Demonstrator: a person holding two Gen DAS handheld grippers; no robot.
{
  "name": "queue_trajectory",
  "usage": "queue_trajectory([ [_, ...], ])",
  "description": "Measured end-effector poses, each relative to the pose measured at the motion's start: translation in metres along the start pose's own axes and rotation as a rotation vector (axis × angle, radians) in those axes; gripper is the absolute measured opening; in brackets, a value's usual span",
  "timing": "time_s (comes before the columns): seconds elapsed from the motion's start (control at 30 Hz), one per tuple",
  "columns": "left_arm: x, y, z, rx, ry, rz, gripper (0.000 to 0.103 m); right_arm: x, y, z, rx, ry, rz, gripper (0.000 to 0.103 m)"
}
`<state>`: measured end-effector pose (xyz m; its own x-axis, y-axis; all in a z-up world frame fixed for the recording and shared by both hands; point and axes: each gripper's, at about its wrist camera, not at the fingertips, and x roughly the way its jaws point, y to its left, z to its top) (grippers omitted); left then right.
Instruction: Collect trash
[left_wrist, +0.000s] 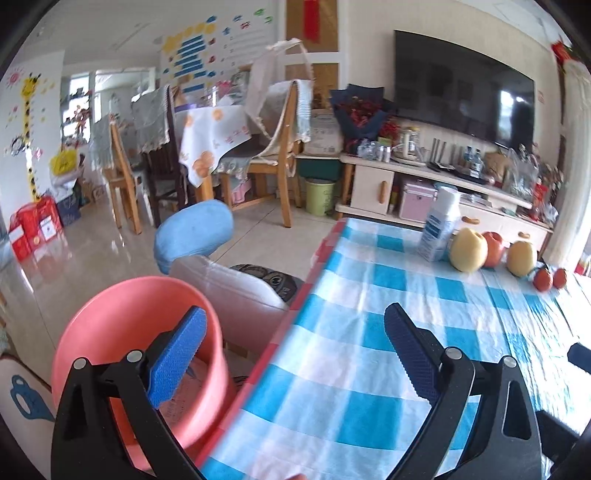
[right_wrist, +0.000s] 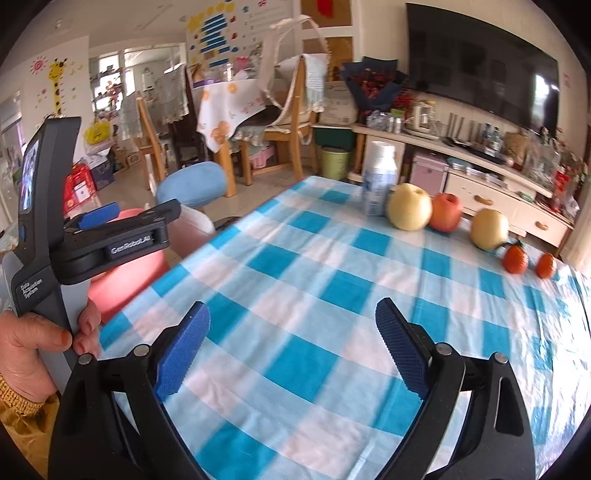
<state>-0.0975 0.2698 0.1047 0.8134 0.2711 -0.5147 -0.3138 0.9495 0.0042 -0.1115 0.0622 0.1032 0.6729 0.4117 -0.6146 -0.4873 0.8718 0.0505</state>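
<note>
My left gripper (left_wrist: 295, 350) is open and empty, straddling the table's left edge; its left pad (left_wrist: 177, 354) hangs over a pink bin (left_wrist: 110, 317) on the floor beside the table. Something pale and printed (left_wrist: 188, 391) lies inside the bin. My right gripper (right_wrist: 293, 350) is open and empty over the blue-and-white checked tablecloth (right_wrist: 295, 266). A white-and-blue bottle (right_wrist: 378, 177) stands upright at the table's far edge, well ahead of both grippers. In the right wrist view a hand (right_wrist: 33, 354) holds the left gripper (right_wrist: 140, 214) over the pink bin (right_wrist: 125, 280).
Two yellow pears (right_wrist: 409, 206), a red apple (right_wrist: 447, 212) and two small oranges (right_wrist: 515, 258) stand along the far edge right of the bottle. A blue-backed chair (left_wrist: 192, 230) sits beyond the bin. Dining chairs, a green pail (left_wrist: 319, 195) and a TV cabinet lie farther back.
</note>
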Motion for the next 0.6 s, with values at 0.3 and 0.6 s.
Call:
queue_trajectory([
  [0.3,-0.027,-0.062,-0.009,0.096,-0.028,-0.032,0.097,-0.032,-0.054,-0.023,0.039,-0.085,-0.106,0.092],
  [0.6,-0.054,-0.125,-0.014,0.146,-0.046,-0.082,0.097,-0.063,-0.094,-0.034,0.046,-0.162,-0.208,0.092],
])
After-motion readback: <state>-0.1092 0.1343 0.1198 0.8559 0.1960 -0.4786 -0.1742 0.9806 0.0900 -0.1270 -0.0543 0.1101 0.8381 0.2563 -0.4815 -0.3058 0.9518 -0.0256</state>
